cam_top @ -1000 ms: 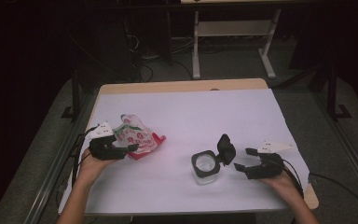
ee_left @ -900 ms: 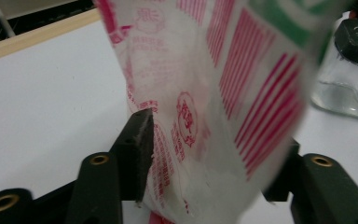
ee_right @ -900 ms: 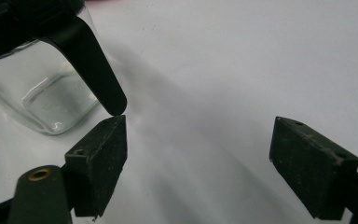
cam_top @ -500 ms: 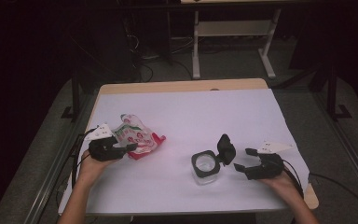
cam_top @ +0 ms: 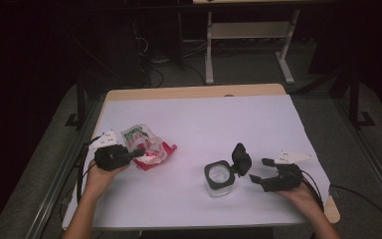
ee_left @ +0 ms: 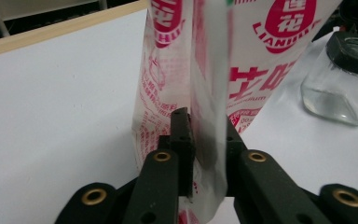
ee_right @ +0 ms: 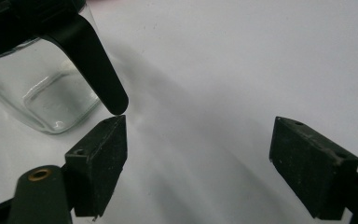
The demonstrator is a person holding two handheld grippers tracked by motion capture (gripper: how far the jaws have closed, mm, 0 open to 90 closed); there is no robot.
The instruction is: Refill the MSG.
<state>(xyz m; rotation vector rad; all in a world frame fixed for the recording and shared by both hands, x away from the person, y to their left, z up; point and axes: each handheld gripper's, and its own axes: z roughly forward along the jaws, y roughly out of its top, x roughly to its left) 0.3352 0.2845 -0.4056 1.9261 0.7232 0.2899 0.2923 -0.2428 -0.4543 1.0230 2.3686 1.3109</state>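
Seen at the left of the white-covered counter (cam_top: 194,124): left hand-held gripper (cam_top: 138,152), jaws just closed and now clamped on the edge of a red-printed plastic bag (cam_top: 146,144). Right of centre, a clear glass jar (cam_top: 220,180) with its black flip lid (cam_top: 241,158) raised, nothing between. Far right, right hand-held gripper (cam_top: 260,172) held apart just beside that lid, unmoved since a second ago

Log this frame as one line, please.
left tongs: just closed, pinching packet | right tongs: open beside glass jar | jar lid: flipped open
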